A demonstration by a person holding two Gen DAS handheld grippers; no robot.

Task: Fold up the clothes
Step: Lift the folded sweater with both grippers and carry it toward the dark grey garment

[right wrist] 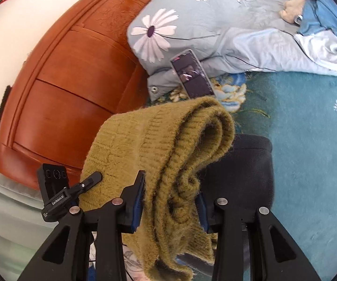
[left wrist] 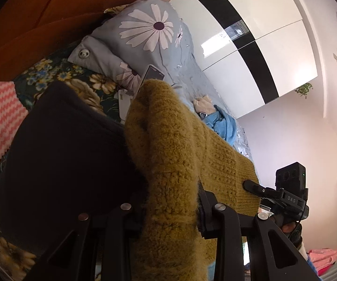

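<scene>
You've got both the left gripper (left wrist: 170, 210) and right gripper (right wrist: 170, 201) clamped on the mustard sweater (right wrist: 159, 145), bunched and lifted above the bed (right wrist: 309, 164), so folding looks mid-way, not laid flat.

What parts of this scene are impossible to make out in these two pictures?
- Left gripper fingertips, left wrist view: buried in the fuzzy mustard-yellow knitted sweater.
- Black folded garment, right wrist view: mostly covered by the sweater.
- Dark-screened phone: lower end hidden behind the sweater.

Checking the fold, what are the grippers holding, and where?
Both hold the mustard knit sweater: left gripper and right gripper each pinch a bunched fold.
</scene>
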